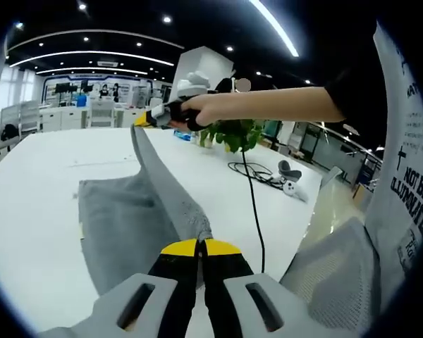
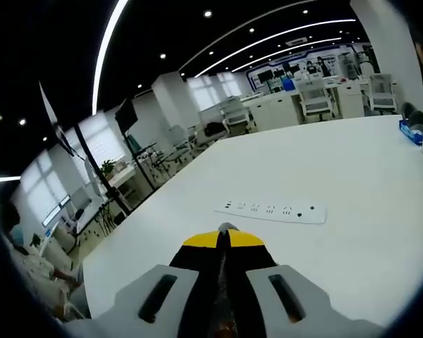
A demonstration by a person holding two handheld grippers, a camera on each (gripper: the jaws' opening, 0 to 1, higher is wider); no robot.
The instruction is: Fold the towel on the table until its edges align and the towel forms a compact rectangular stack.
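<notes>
The grey towel (image 1: pixel 123 218) lies partly on the white table (image 1: pixel 35 211), with one edge pulled up into a taut ridge. My left gripper (image 1: pixel 198 244) is shut on the near end of that ridge, its yellow tips pinching the cloth. At the far end, a hand holds my right gripper (image 1: pixel 141 120) above the table, shut on the towel's other corner. In the right gripper view my right gripper (image 2: pixel 224 234) has its jaws pressed together, and a small grey bit of towel (image 2: pixel 227 227) peeks out at the tips.
A white power strip (image 2: pixel 271 209) lies on the table (image 2: pixel 366 176) ahead of the right gripper. A potted plant (image 1: pixel 233 134), a black cable (image 1: pixel 252 190) and a small white device (image 1: pixel 290 186) sit to the right of the towel. A grey mesh chair (image 1: pixel 338 271) stands at the table's edge.
</notes>
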